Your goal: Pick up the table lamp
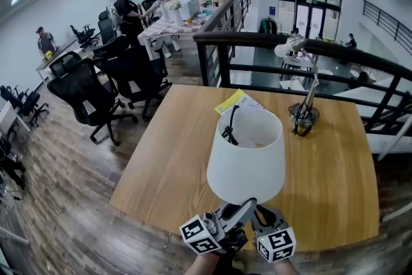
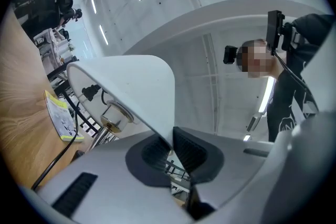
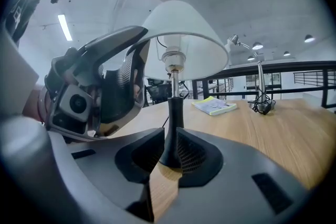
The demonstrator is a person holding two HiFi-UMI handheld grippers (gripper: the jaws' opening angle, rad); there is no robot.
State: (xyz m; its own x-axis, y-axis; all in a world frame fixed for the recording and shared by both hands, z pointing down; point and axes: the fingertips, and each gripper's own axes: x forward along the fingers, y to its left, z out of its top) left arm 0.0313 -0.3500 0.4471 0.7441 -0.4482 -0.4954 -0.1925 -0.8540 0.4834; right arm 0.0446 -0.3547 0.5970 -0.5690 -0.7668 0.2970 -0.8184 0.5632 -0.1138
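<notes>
The table lamp has a white cone shade [image 1: 248,152] and a black stem [image 3: 174,120], and its black cord [image 1: 229,125] hangs over the shade's top. It stands over the near middle of the wooden table [image 1: 180,158]. My left gripper [image 2: 170,145] is shut on the shade's lower rim [image 2: 131,81]; in the head view it [image 1: 246,206] reaches up under the shade. My right gripper [image 3: 169,157] is shut on the flared foot of the stem. In the head view the shade hides the right gripper's [image 1: 264,214] fingertips. Whether the foot touches the table is hidden.
A silver desk lamp [image 1: 308,90] with coiled cable stands at the table's far right. A yellow-white booklet [image 1: 235,102] lies at the far middle. A black railing [image 1: 270,42] runs behind the table. Office chairs [image 1: 96,96] and people at desks are to the left.
</notes>
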